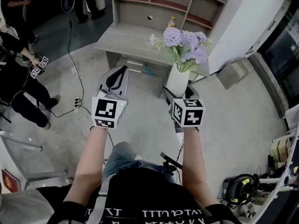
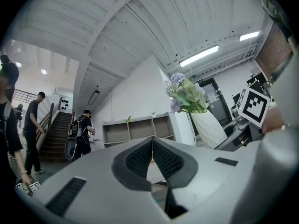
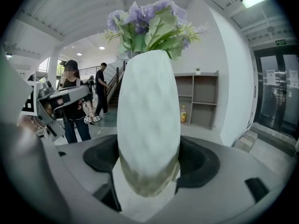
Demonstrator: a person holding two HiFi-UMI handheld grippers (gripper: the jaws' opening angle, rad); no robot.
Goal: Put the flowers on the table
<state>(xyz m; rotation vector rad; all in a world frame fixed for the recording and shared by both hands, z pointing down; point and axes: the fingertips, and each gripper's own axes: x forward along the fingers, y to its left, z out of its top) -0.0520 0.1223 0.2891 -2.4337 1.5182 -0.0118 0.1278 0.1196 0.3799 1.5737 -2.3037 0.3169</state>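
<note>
**A:** Where are the flowers [image 1: 187,43] in relation to the table [image 1: 126,45]?

**B:** They stand in a white vase [image 1: 178,80], upright and clamped low on its body by the right gripper [image 3: 148,164], a jaw pressing each side. In the head view the vase body shows in front of the table's near edge, at its right end. The blooms overlap the top there.

**A:** And the other one?

**B:** The left gripper [image 2: 152,146] has its jaws together with nothing between them. It is level with the right one, in front of the table's middle.

**A:** Any room on the top?

**B:** The left and middle of the top are bare. A small white sprig [image 1: 152,41] lies towards the right. A shelf unit [image 1: 154,3] lines the far edge, with a yellow bottle [image 1: 172,21] in it.

**A:** What's around the table?

**B:** Bare floor lies in front. A cable and power strip [image 1: 77,104] are left of the table, with people [image 1: 18,78] beyond. A white wall [image 1: 233,27] is close by its right end.
</note>
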